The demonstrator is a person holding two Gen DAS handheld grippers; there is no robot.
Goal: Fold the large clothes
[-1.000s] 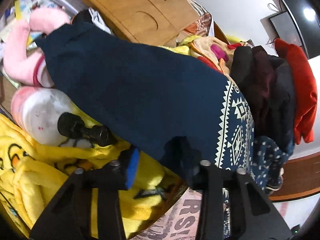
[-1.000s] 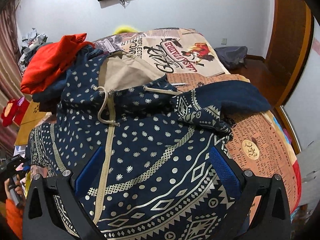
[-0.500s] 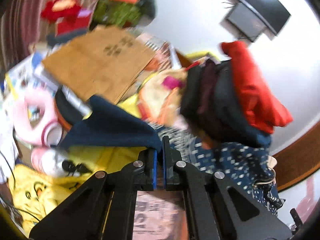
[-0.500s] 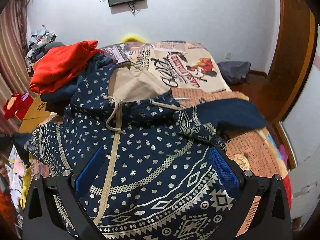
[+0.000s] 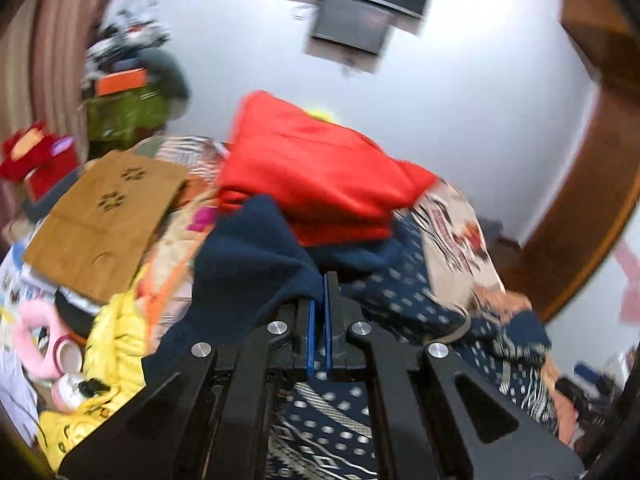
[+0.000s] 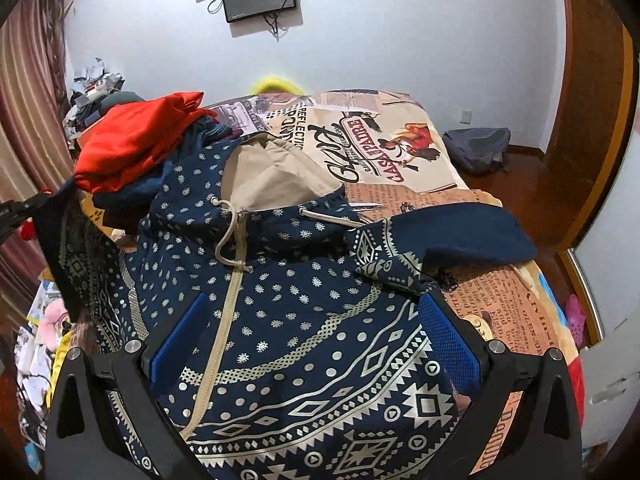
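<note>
The bed (image 6: 500,304), under a newspaper-print cover, carries the task's garment: a navy patterned hoodie (image 6: 304,320) spread front-up across its near half, hood toward the far edge, with a pile of other clothes topped by a red garment (image 6: 132,140) at the bed's left edge. The hoodie's right sleeve (image 6: 452,236) lies out toward the bed's right edge. The left sleeve (image 5: 248,264) is lifted, its dark cuff pinched between the pressed-together pads of the left hand-held gripper (image 5: 319,320). The right hand-held gripper (image 6: 312,340) hovers spread over the chest, gripping nothing. The step in hand looks like folding the left sleeve inward; next it likely wants carrying across the chest and laying flat.
</note>
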